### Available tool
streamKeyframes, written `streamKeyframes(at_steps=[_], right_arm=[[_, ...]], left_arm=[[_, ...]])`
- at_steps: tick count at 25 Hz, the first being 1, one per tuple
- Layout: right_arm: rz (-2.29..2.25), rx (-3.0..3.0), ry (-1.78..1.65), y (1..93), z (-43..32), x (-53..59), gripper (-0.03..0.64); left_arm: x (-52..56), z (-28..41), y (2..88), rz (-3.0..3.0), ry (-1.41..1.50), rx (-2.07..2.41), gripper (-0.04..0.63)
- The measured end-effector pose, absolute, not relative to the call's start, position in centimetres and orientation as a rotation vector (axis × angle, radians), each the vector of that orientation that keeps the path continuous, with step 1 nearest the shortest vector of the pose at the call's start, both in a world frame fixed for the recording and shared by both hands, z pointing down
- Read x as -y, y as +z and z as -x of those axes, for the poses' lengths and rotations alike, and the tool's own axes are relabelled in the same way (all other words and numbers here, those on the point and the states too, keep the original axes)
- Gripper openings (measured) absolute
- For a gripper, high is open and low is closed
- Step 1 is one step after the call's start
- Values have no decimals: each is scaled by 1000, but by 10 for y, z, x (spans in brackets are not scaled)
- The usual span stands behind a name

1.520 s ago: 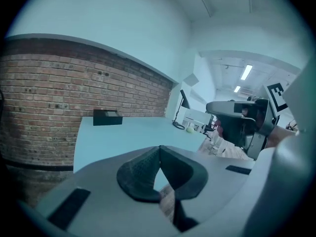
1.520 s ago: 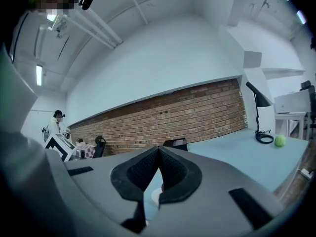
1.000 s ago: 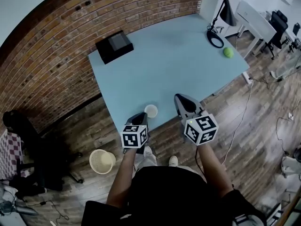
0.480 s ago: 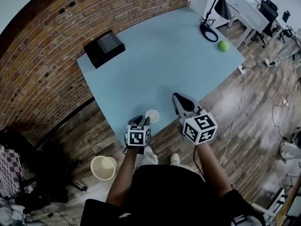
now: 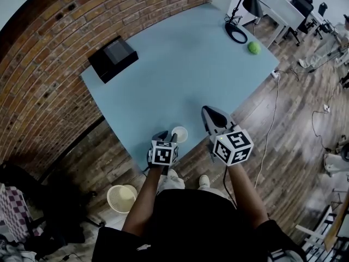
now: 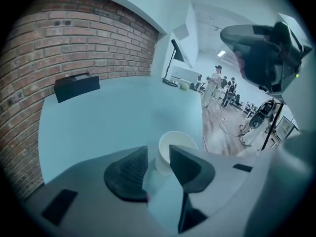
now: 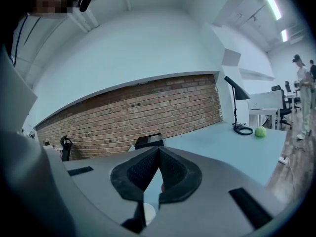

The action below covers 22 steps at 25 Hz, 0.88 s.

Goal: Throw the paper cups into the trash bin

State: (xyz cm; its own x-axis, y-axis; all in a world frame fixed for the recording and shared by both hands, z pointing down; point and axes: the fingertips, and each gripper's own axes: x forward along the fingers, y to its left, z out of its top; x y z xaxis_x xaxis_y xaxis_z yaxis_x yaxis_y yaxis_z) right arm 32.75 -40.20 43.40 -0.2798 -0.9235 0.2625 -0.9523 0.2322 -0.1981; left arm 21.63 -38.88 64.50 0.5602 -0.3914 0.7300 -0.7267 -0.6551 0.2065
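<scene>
A white paper cup (image 5: pixel 179 134) stands upright near the front edge of the light blue table (image 5: pixel 180 75). My left gripper (image 5: pixel 163 138) is just left of it and close behind it. In the left gripper view the cup (image 6: pixel 177 144) stands just past the fingertips, partly behind the right finger (image 6: pixel 190 167). The left gripper (image 6: pixel 158 164) has its jaws opening, with nothing between the pads. My right gripper (image 5: pixel 214 118) hovers over the table edge to the right of the cup, its jaws shut and empty (image 7: pixel 158 152). A cream mesh trash bin (image 5: pixel 121 198) stands on the floor at lower left.
A black box (image 5: pixel 112 59) sits at the table's far left by the brick wall. A black desk lamp (image 5: pixel 240 15) and a green ball (image 5: pixel 253 47) are at the far right corner. A cable (image 5: pixel 272 119) trails on the wooden floor. A dark chair (image 5: pixel 22 201) stands left of the bin.
My left gripper has moved up closer to the cup. The right gripper has kept its place. The head view has swung a little, so the table and the bin sit differently in it.
</scene>
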Motion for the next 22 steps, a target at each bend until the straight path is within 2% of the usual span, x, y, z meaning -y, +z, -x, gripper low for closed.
streamKeyframes(at_steps=[14,18,22], right_arm=[[-1846,2355,495,438,-332,403,3],[-1840,2353,494,438,-334,405,3],[-1831,2356,493,439,-334,406,3]], left_arm=[[387,-228,654,-2334,966,809,129],[390,-228,654,-2342,981,829,41],[390,-228,651,-2360,956,824,37]])
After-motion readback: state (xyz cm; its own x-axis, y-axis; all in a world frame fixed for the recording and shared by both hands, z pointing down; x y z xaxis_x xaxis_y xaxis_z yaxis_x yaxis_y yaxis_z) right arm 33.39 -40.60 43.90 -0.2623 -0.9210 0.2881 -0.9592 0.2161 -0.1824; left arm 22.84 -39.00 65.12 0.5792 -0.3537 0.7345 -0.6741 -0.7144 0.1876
